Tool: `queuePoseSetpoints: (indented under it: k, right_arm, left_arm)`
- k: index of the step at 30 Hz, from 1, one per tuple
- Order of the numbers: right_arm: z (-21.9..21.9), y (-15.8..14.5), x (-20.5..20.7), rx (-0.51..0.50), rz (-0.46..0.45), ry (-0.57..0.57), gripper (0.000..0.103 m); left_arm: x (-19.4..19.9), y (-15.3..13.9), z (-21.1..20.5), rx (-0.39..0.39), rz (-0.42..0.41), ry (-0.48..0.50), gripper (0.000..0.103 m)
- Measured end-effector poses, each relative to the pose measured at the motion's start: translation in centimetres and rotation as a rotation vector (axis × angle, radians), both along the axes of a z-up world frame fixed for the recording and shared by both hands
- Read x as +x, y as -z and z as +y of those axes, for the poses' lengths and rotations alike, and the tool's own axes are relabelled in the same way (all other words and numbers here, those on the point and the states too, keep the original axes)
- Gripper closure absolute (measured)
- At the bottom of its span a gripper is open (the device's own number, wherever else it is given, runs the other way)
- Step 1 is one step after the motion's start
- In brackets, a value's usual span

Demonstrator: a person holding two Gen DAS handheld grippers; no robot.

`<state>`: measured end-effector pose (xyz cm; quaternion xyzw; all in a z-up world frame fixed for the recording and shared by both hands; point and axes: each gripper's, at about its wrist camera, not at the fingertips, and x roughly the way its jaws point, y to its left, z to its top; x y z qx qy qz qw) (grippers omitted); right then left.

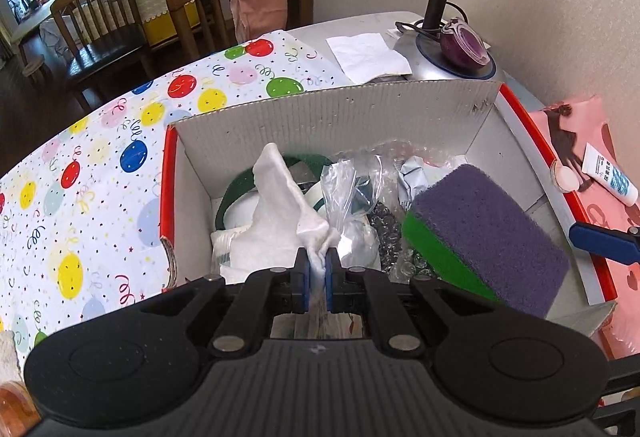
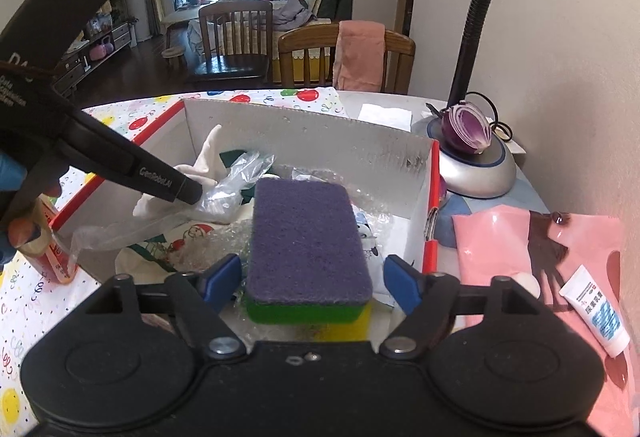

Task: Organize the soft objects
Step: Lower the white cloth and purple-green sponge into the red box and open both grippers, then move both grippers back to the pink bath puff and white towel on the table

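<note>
Now left gripper [image 1: 316, 269] jaws pinch white cloth [image 1: 280, 205]; right gripper [image 2: 312, 277] jaws spread, clear of sponge [image 2: 308, 237].

A pale table [image 1: 360, 23] stands against a light wall, and a white cloth printed with coloured balloons [image 1: 120, 141] covers its left part. An open cardboard box with red edges [image 1: 332, 105] sits on the table, partly on the balloon cloth. Behind the box lies a white paper napkin [image 1: 368, 57], and just beside that the round silver base of a desk lamp [image 2: 476, 169] rests on the tabletop, with half a red onion [image 2: 466, 131] on top of it. To the right of the box a pink sheet [image 2: 500, 241] lies flat, and a small white tube [image 2: 596, 317] rests on it
</note>
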<state>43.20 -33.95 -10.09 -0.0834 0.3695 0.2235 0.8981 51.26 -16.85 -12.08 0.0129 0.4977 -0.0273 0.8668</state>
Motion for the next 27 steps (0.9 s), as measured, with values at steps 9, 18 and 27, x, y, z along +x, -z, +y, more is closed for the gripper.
queuePoseSetpoints:
  k: [9, 18, 27]
  right_arm:
    - [-0.6, -0.5, -0.4, 0.03, -0.005, 0.006, 0.021]
    - [-1.3, -2.0, -1.9, 0.075, -0.033, -0.018, 0.017]
    - [-1.9, -3.8, -3.8, 0.11, -0.069, -0.027, 0.016]
  left_arm:
    - [-1.3, -0.6, 0.7, -0.049, -0.017, -0.024, 0.095]
    - [-3.4, -1.9, 1.3, -0.094, -0.052, -0.021, 0.094]
    - [-6.1, -3.8, 2.3, -0.157, -0.114, -0.022, 0.062]
